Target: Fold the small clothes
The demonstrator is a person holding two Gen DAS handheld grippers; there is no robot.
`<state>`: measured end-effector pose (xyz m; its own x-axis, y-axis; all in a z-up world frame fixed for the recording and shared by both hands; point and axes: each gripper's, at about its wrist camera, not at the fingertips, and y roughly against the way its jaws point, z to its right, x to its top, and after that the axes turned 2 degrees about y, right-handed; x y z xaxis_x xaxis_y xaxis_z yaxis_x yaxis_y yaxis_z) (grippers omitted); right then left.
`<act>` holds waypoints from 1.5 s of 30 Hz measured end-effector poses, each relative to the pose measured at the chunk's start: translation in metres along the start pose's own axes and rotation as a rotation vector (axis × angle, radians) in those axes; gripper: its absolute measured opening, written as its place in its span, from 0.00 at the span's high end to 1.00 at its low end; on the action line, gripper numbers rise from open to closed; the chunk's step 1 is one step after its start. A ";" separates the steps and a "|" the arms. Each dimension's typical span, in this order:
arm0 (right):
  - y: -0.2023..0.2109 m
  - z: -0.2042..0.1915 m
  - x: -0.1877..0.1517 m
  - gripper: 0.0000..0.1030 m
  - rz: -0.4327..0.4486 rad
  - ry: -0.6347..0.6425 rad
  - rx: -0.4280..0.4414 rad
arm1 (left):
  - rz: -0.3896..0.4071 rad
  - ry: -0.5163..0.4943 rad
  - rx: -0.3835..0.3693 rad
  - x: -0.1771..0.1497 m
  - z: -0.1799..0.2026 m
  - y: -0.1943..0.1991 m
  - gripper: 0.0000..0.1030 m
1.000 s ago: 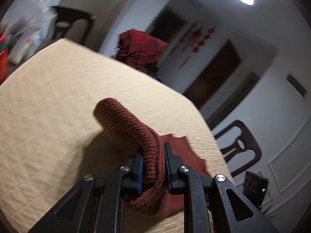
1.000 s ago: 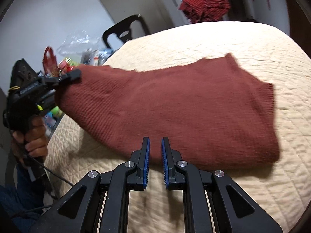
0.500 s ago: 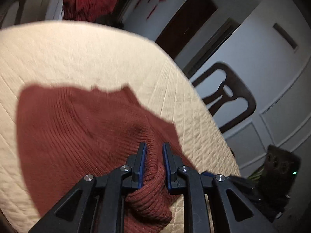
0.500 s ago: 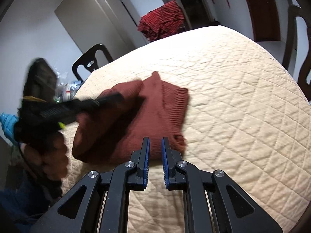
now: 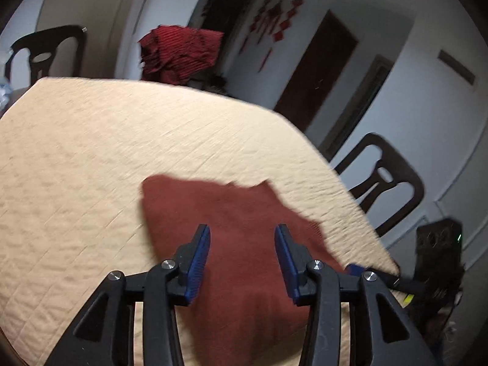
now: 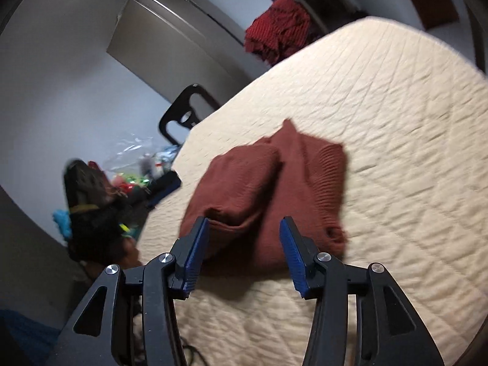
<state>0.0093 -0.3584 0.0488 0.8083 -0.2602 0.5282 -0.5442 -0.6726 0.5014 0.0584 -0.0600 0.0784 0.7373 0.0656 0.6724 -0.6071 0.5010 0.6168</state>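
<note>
Left gripper (image 5: 242, 256) hangs with its blue-padded jaws spread wide and empty over the near part of the sweater (image 5: 244, 244); a second ago those jaws were pinched on a bunched roll of the knit, and half a second ago the cloth still sat between them, so the fold has been carried over and let go. To its right, the right gripper (image 6: 244, 250) has also gone from nearly closed to wide apart, and it holds nothing, poised just short of the sweater's near edge (image 6: 268, 195). That reads as one fold done, with both tools free for a fresh grasp. The garment now lies as a compact doubled bundle on the tabletop (image 6: 396, 122), toward the left-near side of it, a plump folded flap on the left lying over a flatter ribbed layer on the right. It is a rust-brown rib knit, thick and soft, with a frayed-looking hem corner, though motion blur makes that detail uncertain. The tabletop wears a cream quilted cover, stitched in diamonds and slightly puckered. Beyond the far edge a red striped cloth (image 6: 279, 27) sits heaped, apparently on a chair.
</note>
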 end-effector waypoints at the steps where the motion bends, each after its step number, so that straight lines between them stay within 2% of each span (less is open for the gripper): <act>1: -0.004 0.000 0.001 0.52 -0.011 -0.016 0.017 | -0.005 0.001 0.018 -0.005 -0.003 0.000 0.55; 6: -0.026 -0.003 0.006 0.45 -0.089 -0.113 0.076 | -0.010 0.020 0.049 -0.019 -0.006 -0.009 0.55; 10: -0.033 -0.004 0.005 0.45 -0.144 -0.127 0.046 | -0.008 0.025 0.050 -0.018 -0.009 -0.016 0.55; 16: -0.053 0.011 0.017 0.45 -0.164 -0.212 0.051 | -0.012 0.008 0.048 -0.019 -0.005 -0.025 0.55; 20: -0.065 0.011 0.023 0.45 -0.176 -0.207 0.040 | -0.013 -0.007 0.054 -0.022 -0.005 -0.026 0.55; 22: -0.069 0.006 0.026 0.54 -0.177 -0.166 0.011 | -0.017 -0.007 0.058 -0.023 -0.005 -0.027 0.55; 24: -0.069 0.004 0.025 0.77 -0.181 -0.139 -0.017 | -0.017 -0.008 0.064 -0.025 -0.006 -0.028 0.55; 26: -0.069 0.001 0.025 0.85 -0.170 -0.109 -0.039 | -0.015 -0.009 0.065 -0.025 -0.005 -0.028 0.55; 33: -0.032 -0.011 0.032 0.89 -0.054 0.018 -0.043 | 0.003 -0.052 0.039 -0.016 0.013 -0.027 0.55; 37: -0.010 0.007 0.029 0.89 0.004 0.024 -0.100 | -0.019 -0.102 -0.003 -0.016 0.028 -0.037 0.55; 40: -0.008 0.032 0.019 0.91 -0.014 -0.034 -0.137 | -0.035 -0.140 0.006 -0.023 0.032 -0.045 0.55; 45: -0.008 0.028 0.010 0.93 -0.015 -0.012 -0.147 | -0.033 -0.162 0.014 -0.025 0.033 -0.042 0.55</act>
<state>0.0279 -0.3746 0.0309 0.8186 -0.2598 0.5123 -0.5585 -0.5682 0.6044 0.0552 -0.1110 0.0491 0.7004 -0.0912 0.7079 -0.5879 0.4888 0.6446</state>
